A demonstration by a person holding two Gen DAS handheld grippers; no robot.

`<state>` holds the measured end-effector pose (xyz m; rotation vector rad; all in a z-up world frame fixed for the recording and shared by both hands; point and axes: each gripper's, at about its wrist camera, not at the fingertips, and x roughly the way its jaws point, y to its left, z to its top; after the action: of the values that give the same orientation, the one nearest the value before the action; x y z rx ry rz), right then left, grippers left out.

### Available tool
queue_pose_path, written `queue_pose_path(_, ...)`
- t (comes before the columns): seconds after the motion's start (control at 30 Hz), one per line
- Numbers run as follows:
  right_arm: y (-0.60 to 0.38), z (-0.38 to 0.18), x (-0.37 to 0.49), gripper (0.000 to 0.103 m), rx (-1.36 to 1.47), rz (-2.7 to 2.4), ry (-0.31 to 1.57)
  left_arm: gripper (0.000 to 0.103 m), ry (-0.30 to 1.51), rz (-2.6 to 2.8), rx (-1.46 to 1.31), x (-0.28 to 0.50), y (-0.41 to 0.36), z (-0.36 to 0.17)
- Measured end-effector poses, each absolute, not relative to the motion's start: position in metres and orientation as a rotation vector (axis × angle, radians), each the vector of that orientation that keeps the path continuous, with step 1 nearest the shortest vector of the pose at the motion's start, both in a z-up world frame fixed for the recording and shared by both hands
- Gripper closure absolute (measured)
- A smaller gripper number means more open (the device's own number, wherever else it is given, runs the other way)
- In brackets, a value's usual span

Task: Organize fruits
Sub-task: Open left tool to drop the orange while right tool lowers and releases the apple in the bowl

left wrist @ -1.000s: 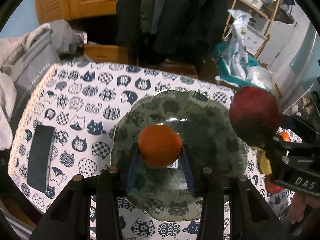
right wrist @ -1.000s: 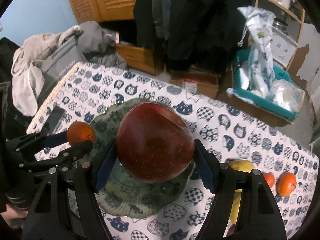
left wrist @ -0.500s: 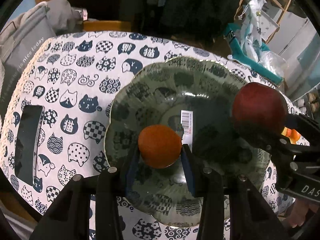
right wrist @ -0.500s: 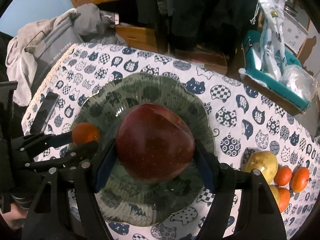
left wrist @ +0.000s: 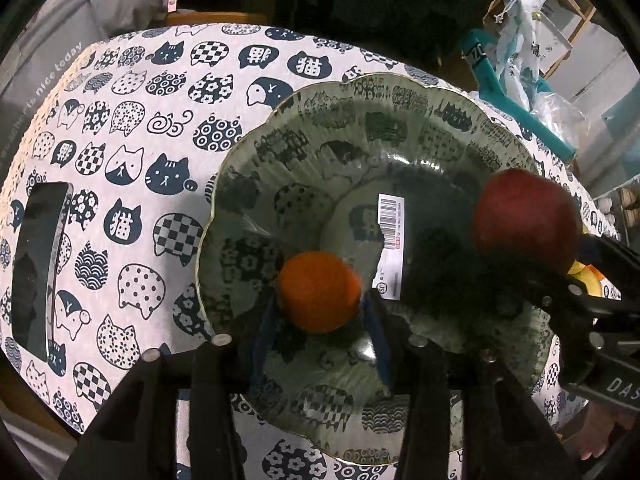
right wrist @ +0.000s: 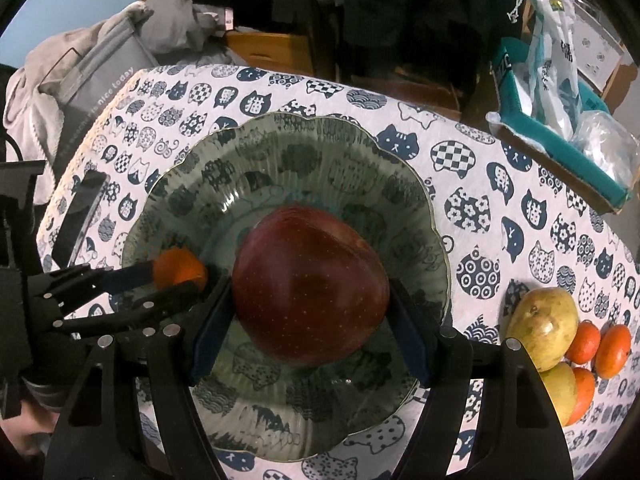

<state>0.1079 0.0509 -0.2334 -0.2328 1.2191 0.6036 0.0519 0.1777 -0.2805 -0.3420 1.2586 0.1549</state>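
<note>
Left claw (left wrist: pixel 320 344), jaws just opening, frees the small orange mandarin (left wrist: pixel 319 297) into the green patterned glass bowl (left wrist: pixel 400 104) mid-desk — right claw (right wrist: pixel 308 320) grips the dark red apple (right wrist: pixel 310 288) above it, ready to set down.

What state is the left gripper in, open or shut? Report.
The left gripper is open: its jaws have just been opening, gaps show beside the orange in the bowl.

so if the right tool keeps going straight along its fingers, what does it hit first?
The glass plate. The right tool points steeply down with the red apple between its fingers, so the apple's underside would likely touch first. How much gap is left is unclear.
</note>
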Motion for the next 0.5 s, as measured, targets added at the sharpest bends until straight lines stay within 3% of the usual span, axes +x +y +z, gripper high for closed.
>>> queue_pose_path(0.07, 0.051, -0.235, 0.109, 0.028, -0.228, 0.604, 1.226, 0.036, 1.242, 0.154, -0.338, 0.052, 0.177, -0.278)
queue_pose_path(0.5, 0.053, -0.252, 0.113, 0.028, -0.215, 0.597, 1.302, 0.036, 1.229, 0.179, -0.319, 0.045, 0.184, -0.266)
